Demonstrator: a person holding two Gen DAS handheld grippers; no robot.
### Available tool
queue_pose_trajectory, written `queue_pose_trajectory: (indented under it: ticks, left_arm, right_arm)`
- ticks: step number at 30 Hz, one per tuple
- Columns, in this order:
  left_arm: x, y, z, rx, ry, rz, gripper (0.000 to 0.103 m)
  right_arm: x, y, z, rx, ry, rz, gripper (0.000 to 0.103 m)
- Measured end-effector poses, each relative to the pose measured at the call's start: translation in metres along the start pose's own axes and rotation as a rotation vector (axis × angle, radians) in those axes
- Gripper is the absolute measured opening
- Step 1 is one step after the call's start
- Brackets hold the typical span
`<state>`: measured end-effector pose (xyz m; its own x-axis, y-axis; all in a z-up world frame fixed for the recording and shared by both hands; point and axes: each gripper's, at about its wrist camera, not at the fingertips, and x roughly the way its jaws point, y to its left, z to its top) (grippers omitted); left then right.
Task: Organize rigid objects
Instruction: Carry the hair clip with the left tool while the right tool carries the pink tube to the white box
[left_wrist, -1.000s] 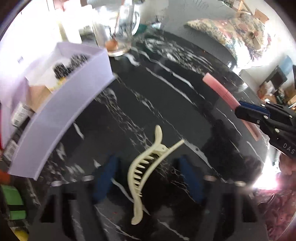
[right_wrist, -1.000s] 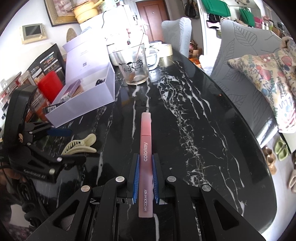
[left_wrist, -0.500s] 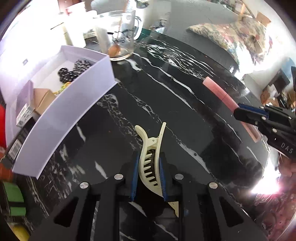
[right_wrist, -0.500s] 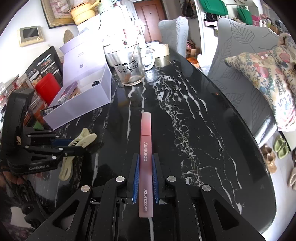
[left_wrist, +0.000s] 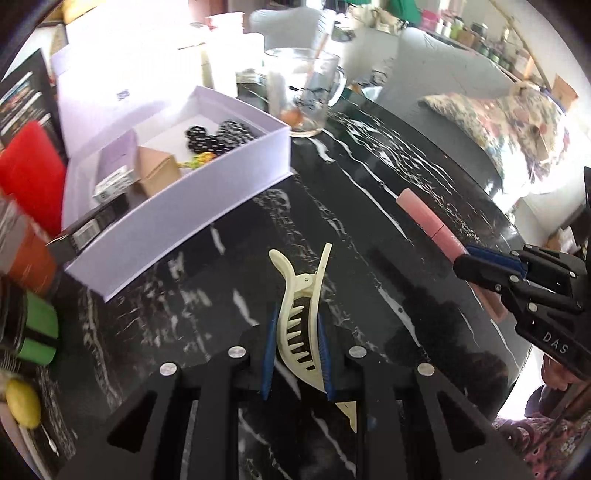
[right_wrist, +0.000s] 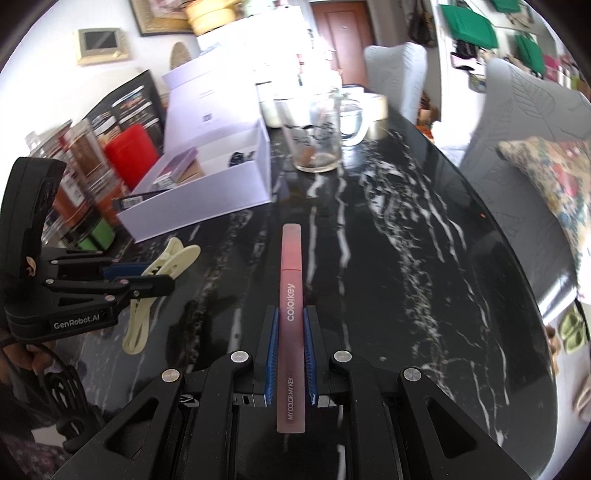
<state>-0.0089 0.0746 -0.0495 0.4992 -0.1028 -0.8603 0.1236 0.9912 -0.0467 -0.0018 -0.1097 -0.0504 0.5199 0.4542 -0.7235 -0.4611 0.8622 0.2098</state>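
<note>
My left gripper (left_wrist: 297, 325) is shut on a cream hair clip (left_wrist: 299, 306), holding it above the black marble table (left_wrist: 369, 206); the clip's handles point toward the box. From the right wrist view the same clip (right_wrist: 173, 258) sticks out of the left gripper (right_wrist: 147, 280). My right gripper (right_wrist: 290, 325) is shut on a pink lip-gloss tube (right_wrist: 291, 288) that juts forward over the table. In the left wrist view that tube (left_wrist: 428, 218) shows at the right, in the right gripper (left_wrist: 476, 258). An open lilac box (left_wrist: 207, 192) stands ahead to the left.
The box (right_wrist: 221, 184) holds black hair ties, a brown carton and small packs. A glass mug (right_wrist: 314, 133) stands behind it, with white cups and tape beyond. Red and green items (left_wrist: 33, 184) crowd the table's left edge. A grey chair with a floral cushion (right_wrist: 546, 173) sits right.
The left gripper shut on the hair clip that lay on the table and lifted it, turning toward the box. The right gripper kept its hold on the tube and shifted slightly.
</note>
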Motion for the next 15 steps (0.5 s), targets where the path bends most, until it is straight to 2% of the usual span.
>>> queue_pose_trajectory:
  ticks: [15]
  left_arm:
    - [-0.032, 0.026, -0.022, -0.118, -0.07, 0.048, 0.02]
  right_arm:
    - [0.014, 0.051, 0.006, -0.11, 0.018, 0.107, 0.013]
